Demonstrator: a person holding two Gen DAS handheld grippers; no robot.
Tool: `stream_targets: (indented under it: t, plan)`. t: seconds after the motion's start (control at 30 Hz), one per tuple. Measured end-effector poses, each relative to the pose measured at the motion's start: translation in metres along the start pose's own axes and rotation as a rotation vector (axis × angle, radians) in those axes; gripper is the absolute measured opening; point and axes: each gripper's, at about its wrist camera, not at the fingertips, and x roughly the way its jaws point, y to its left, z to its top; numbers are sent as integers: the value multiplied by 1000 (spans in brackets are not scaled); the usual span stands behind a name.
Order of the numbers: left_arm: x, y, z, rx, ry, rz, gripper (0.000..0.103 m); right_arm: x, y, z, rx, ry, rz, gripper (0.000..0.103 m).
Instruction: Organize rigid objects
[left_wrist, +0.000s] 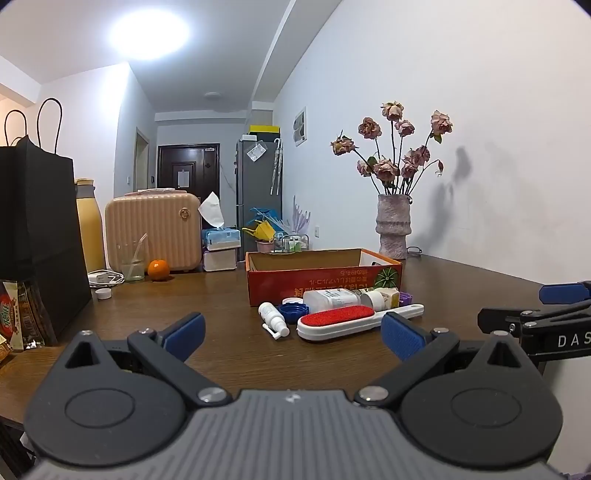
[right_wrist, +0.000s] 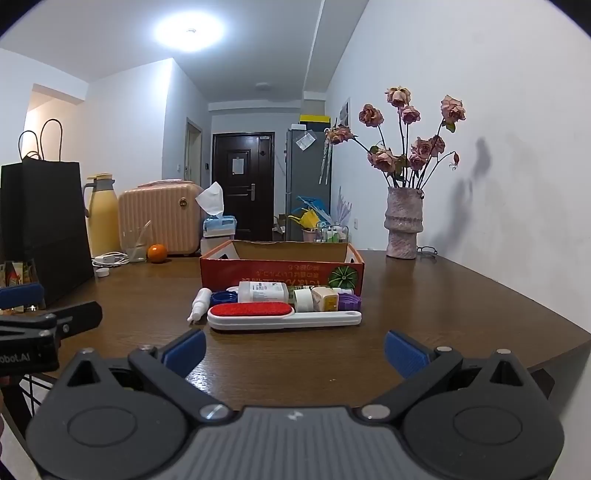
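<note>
Your left tool (left_wrist: 291, 334) and right tool (right_wrist: 293, 349) both gape wide, holding nothing. The orange cardboard box (right_wrist: 282, 271) shows no contents from here. Lint brush (right_wrist: 273, 314), bottles (right_wrist: 263, 291) lie just before it.

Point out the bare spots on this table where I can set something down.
Free: the table right of the box, forward of the vase; the near strip between both claws and the brush; the middle between box and bag. Crowded: right in front of the box, and the far left around the orange.

Left hand-held gripper (left_wrist: 291, 332), right hand-held gripper (right_wrist: 295, 349): black linkages, blue ribbed pads, silver screws, grey ridged bodies
</note>
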Motion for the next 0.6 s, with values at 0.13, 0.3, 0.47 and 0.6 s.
stream_targets:
  t: [0.13, 0.3, 0.47, 0.6]
  plan:
    - [0, 0, 0, 0, -2, 0, 103, 1, 0, 0, 4, 1, -1, 103]
    - [-3, 3, 0, 5, -6, -6, 103, 0, -1, -1, 2, -3, -4, 103]
    - [-4, 3, 0, 6, -8, -7, 103, -1, -1, -2, 2, -3, -6, 103]
    - [-4, 2, 0, 7, -8, -7, 103, -1, -1, -2, 5, -4, -9, 103]
